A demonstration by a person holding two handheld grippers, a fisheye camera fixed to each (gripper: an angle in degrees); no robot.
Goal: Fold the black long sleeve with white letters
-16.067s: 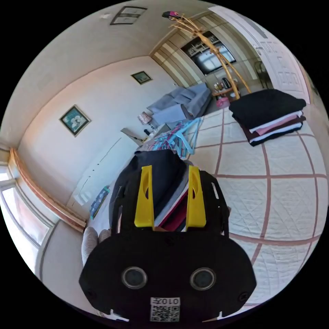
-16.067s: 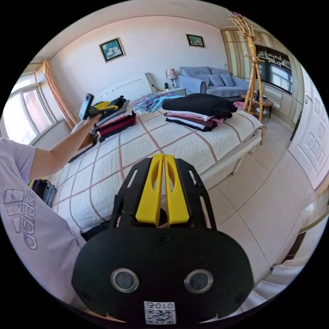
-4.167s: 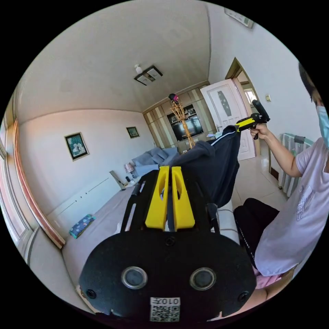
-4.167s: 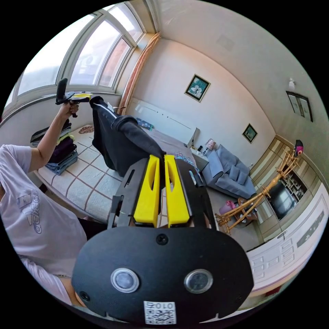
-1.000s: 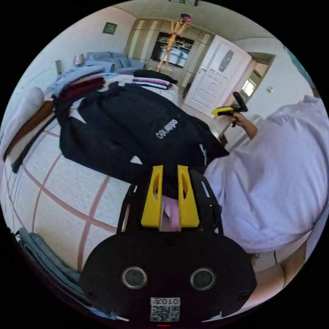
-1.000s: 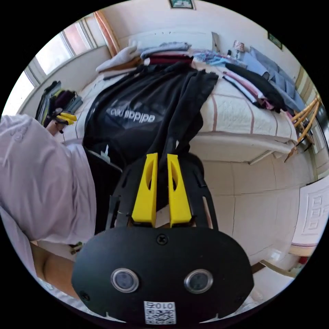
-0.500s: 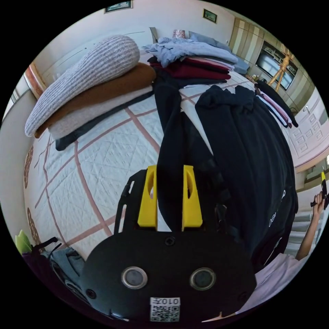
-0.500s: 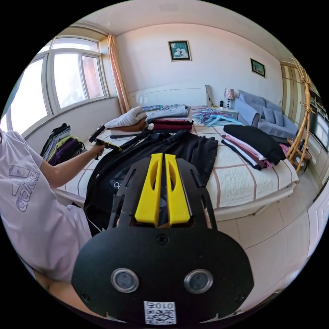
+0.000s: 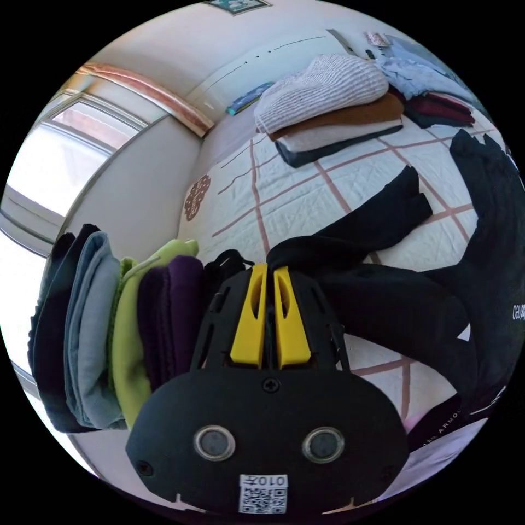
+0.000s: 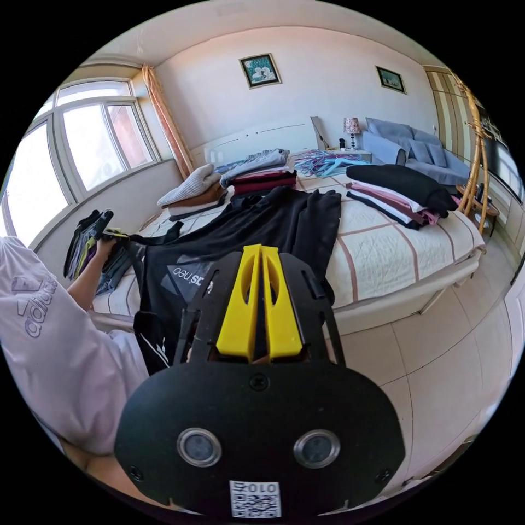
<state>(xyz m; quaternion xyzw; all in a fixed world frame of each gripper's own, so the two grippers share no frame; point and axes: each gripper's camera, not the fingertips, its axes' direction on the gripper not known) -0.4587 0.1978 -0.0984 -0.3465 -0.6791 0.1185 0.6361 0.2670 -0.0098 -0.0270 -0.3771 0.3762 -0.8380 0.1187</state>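
The black long sleeve point(image 10: 257, 224) lies spread front up on the bed, its white letters point(image 10: 194, 276) near the bed's front edge and its hem hanging over. My left gripper point(image 9: 266, 269) is shut on one black sleeve, which runs from the jaw tips to the cuff point(image 9: 404, 197) on the quilt. The right gripper view shows that left gripper point(image 10: 112, 232) in a hand at the bed's window side, the sleeve stretched towards it. My right gripper point(image 10: 261, 250) hovers in front of the bed, shut, apart from the garment. The other sleeve point(image 10: 322, 219) lies towards the bed's edge.
On the quilted bed point(image 10: 383, 257) stand folded stacks: a black-topped one point(image 10: 399, 191), a dark red one point(image 10: 262, 178), a knit-topped one point(image 9: 328, 93). A coloured pile point(image 9: 109, 328) sits close by my left gripper. Hangers point(image 10: 328, 158) lie at the back. Tiled floor point(image 10: 437, 355) is on the right.
My left gripper's jaws, apart around the sleeve half a second ago, have closed on it and drawn it out towards the window-side pile. The right gripper has stayed shut and barely moved.
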